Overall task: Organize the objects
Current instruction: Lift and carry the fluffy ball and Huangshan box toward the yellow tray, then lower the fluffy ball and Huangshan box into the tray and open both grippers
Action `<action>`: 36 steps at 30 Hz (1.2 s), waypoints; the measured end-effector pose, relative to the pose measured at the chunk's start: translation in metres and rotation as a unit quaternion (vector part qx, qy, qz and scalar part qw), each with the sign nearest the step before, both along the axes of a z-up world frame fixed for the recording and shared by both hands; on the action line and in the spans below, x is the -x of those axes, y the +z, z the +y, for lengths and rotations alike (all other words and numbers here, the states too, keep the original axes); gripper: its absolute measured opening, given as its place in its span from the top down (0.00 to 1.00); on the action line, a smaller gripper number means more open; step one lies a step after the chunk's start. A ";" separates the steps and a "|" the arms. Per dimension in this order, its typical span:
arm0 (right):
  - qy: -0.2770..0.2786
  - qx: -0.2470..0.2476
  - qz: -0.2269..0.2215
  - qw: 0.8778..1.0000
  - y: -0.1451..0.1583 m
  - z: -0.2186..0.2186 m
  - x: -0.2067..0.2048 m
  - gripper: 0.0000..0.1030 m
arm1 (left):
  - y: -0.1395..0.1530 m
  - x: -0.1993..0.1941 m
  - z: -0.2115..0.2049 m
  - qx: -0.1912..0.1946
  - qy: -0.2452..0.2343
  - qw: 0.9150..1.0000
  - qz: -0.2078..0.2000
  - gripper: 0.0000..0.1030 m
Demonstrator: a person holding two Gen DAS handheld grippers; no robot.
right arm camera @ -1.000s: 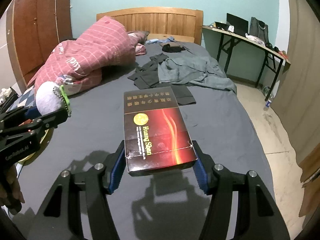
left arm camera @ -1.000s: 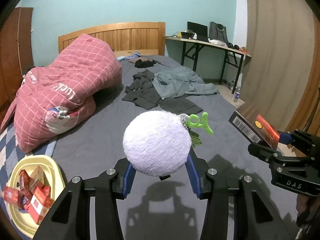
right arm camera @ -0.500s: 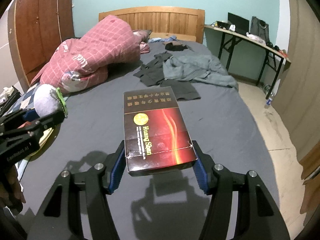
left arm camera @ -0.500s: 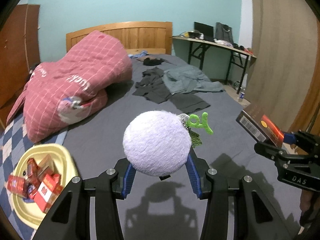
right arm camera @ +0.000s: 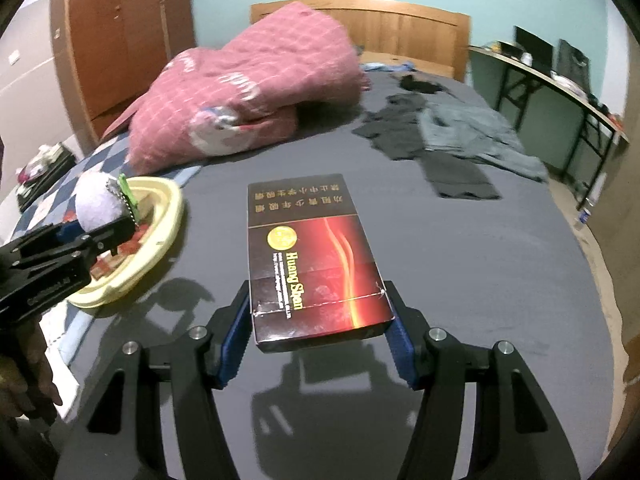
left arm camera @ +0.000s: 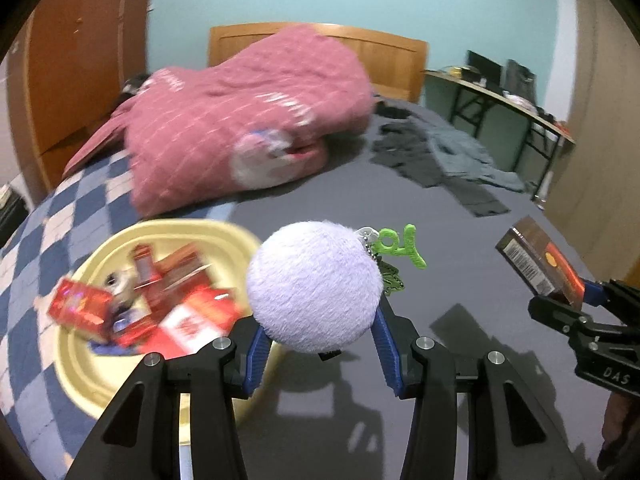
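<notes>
Holding a fluffy lilac pompom keychain (left arm camera: pixel 314 286), left claw (left arm camera: pixel 316 344) is clamped; pale yellow plastic basin (left arm camera: pixel 80 364) lies lower left, nearer it. Right claw (right arm camera: pixel 316 336) grips a dark red cigarette carton (right arm camera: pixel 310 256), long axis pointing away.

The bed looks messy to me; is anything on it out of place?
Yes. Dark and grey clothes lie strewn unfolded across the grey sheet, and the pink quilt sits bunched in a heap.
</notes>
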State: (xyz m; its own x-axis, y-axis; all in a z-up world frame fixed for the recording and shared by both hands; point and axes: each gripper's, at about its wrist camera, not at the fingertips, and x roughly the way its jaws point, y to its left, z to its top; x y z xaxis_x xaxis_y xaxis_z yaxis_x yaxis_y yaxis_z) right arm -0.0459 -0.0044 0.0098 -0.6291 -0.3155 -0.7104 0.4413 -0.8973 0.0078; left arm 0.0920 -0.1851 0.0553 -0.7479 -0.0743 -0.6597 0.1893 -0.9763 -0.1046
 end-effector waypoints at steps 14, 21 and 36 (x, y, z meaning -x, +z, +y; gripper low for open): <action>0.117 0.019 -0.010 0.993 0.005 -0.170 -0.021 0.41 | 0.023 -0.058 -0.139 0.028 0.112 0.993 0.003 0.56; 0.142 0.012 -0.003 0.990 0.015 -0.212 -0.019 0.41 | 0.034 -0.058 -0.164 0.033 0.125 0.991 0.020 0.55; 0.130 -0.013 -0.064 0.989 -0.067 -0.221 -0.001 0.41 | -0.079 -0.028 -0.157 -0.036 0.092 0.994 -0.052 0.55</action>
State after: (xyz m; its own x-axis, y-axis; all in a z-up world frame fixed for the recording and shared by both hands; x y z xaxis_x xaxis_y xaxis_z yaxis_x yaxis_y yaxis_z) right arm -0.0447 -0.2256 -0.0575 -0.4338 -0.4352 -0.7889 0.6543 -0.7542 0.0563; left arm 0.1200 -0.3419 -0.0234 -0.6536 -0.1533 -0.7412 0.3782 -0.9144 -0.1444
